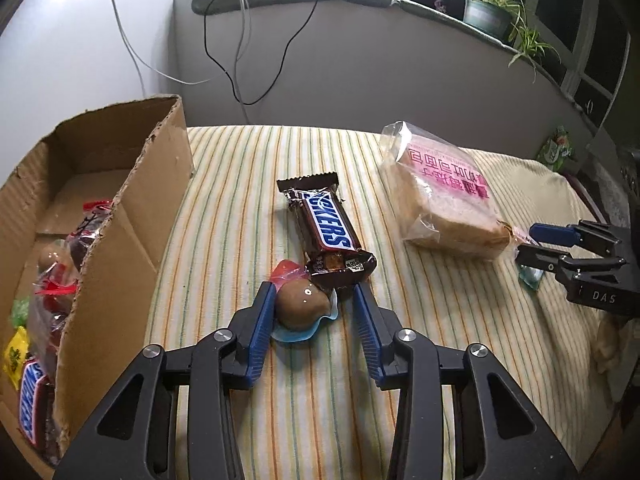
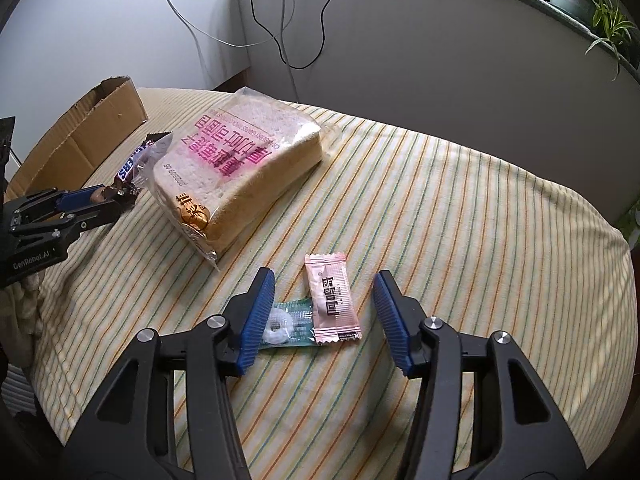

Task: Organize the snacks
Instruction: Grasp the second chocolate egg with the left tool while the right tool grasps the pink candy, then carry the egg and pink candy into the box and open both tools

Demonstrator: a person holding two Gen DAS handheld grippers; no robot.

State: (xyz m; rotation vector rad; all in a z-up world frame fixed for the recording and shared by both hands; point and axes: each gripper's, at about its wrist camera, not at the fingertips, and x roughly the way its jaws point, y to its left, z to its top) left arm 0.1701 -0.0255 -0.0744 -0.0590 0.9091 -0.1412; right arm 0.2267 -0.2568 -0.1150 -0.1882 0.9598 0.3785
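In the left wrist view my left gripper (image 1: 314, 288) stands open around a brown egg-shaped snack (image 1: 302, 306) in a clear wrapper. Its left pad is against the snack and the right pad stands off it. A Snickers bar (image 1: 326, 224) lies just beyond, its near end between the fingertips. In the right wrist view my right gripper (image 2: 325, 276) is open over a green packet with a white ring (image 2: 292, 322) and a pink sachet (image 2: 334, 300). The left pad covers the green packet's edge. A bagged loaf of sliced bread (image 2: 240, 152) lies between the two grippers.
An open cardboard box (image 1: 120, 216) at the left holds several wrapped snacks, among them another Snickers (image 1: 30, 404). Everything rests on a striped cloth (image 2: 440, 220) that drops off at the right. Cables (image 1: 240, 60) hang on the back wall and potted plants (image 1: 492, 12) stand on the sill.
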